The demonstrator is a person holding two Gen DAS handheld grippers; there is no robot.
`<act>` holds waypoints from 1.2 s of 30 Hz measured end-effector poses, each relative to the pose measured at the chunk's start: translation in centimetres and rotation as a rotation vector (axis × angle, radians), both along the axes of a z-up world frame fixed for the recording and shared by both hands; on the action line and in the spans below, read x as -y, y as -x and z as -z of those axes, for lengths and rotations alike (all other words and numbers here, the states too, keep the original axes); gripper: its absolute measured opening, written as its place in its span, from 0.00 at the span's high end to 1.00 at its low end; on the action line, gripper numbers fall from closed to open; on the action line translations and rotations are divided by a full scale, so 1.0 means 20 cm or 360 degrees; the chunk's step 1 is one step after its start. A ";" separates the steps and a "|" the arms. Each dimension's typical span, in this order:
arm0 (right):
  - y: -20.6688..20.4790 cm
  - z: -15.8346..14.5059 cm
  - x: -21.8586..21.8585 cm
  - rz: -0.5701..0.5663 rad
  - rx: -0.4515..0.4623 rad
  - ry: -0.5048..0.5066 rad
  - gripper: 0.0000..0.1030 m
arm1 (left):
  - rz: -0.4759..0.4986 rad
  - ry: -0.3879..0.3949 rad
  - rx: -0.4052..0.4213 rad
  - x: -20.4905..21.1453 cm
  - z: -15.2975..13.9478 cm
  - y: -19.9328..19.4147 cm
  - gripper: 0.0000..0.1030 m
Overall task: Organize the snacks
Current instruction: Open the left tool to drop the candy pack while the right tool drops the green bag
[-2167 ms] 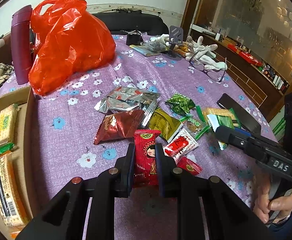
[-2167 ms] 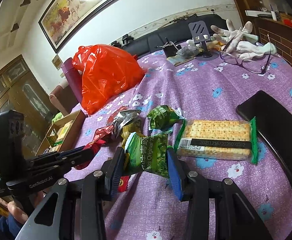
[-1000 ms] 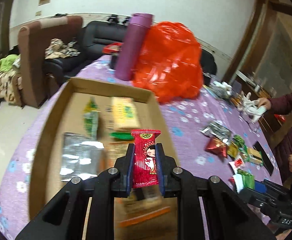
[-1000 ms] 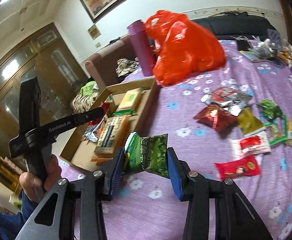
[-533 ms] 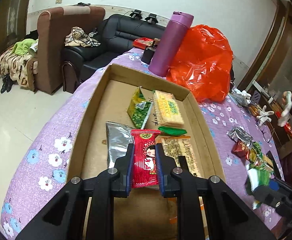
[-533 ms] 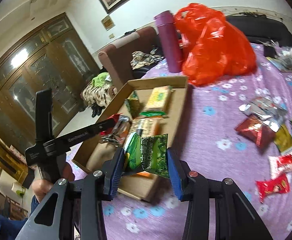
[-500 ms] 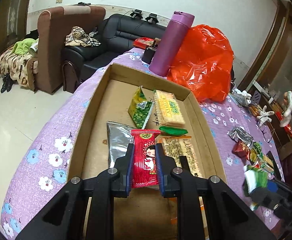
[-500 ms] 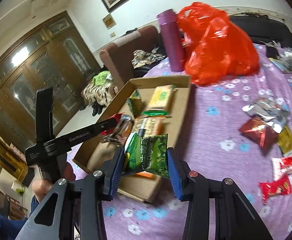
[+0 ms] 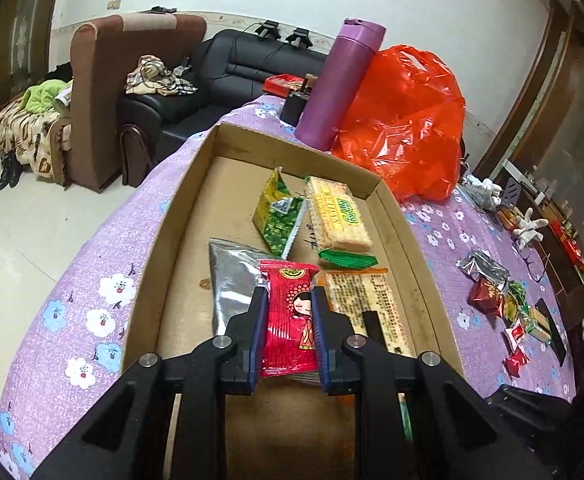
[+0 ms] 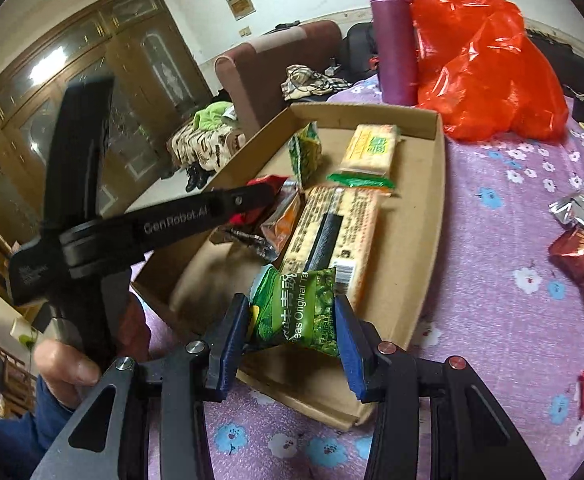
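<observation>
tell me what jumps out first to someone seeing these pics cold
The red snack packet with a cartoon girl, pinched in the left gripper over the cardboard box. Then the green pea packet in the right gripper, and the orange plastic bag behind the box.

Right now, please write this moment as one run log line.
left gripper: shut on red snack packet | right gripper: shut on green peas packet | both over cardboard box

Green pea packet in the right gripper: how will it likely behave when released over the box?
The green pea packet looks puffy and crinkled between the right gripper's pads, so probably light and soft. Its glossy film may slide. It should flop flat into the cardboard box, not roll.
</observation>
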State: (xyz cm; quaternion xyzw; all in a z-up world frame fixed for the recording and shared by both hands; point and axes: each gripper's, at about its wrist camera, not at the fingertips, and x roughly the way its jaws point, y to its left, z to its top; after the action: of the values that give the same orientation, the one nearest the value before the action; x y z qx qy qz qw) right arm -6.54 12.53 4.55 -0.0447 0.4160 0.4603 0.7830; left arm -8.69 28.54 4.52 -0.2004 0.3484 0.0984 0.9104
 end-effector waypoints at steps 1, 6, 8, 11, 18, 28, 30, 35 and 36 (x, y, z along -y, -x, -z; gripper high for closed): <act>0.01 0.01 -0.01 -0.0011 0.0014 0.0008 0.54 | 0.0013 -0.0001 0.0008 0.01 0.00 0.00 0.81; 0.05 0.04 -0.03 -0.0037 0.0063 0.0018 0.52 | 0.0033 -0.0054 0.0030 0.03 -0.02 0.01 0.81; 0.05 0.04 -0.02 -0.0034 0.0047 -0.0004 0.51 | 0.0026 -0.0117 0.0037 0.06 -0.03 0.01 0.81; 0.05 0.04 -0.01 -0.0029 0.0043 -0.0033 0.49 | 0.0006 -0.0234 0.0042 0.12 -0.04 0.02 0.80; 0.04 0.03 0.02 -0.0026 0.0003 -0.0098 0.46 | -0.0026 -0.0377 0.0047 0.17 -0.06 0.03 0.67; 0.05 0.03 0.02 -0.0028 0.0000 -0.0104 0.44 | -0.0073 -0.0468 0.0072 0.19 -0.07 0.05 0.46; 0.05 0.03 0.02 -0.0027 0.0001 -0.0104 0.44 | -0.0080 -0.0470 0.0078 0.19 -0.07 0.05 0.42; 0.06 0.02 0.03 -0.0019 0.0014 -0.0105 0.43 | -0.0106 -0.0472 0.0097 0.19 -0.08 0.07 0.36; 0.06 0.02 0.03 -0.0015 0.0020 -0.0105 0.41 | -0.0113 -0.0475 0.0101 0.19 -0.08 0.07 0.35</act>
State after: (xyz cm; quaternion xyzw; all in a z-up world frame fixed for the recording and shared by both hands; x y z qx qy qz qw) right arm -7.82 11.95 4.20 -0.0237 0.3954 0.4771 0.7846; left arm -10.05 24.82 6.21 -0.0780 0.2937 0.1749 0.9365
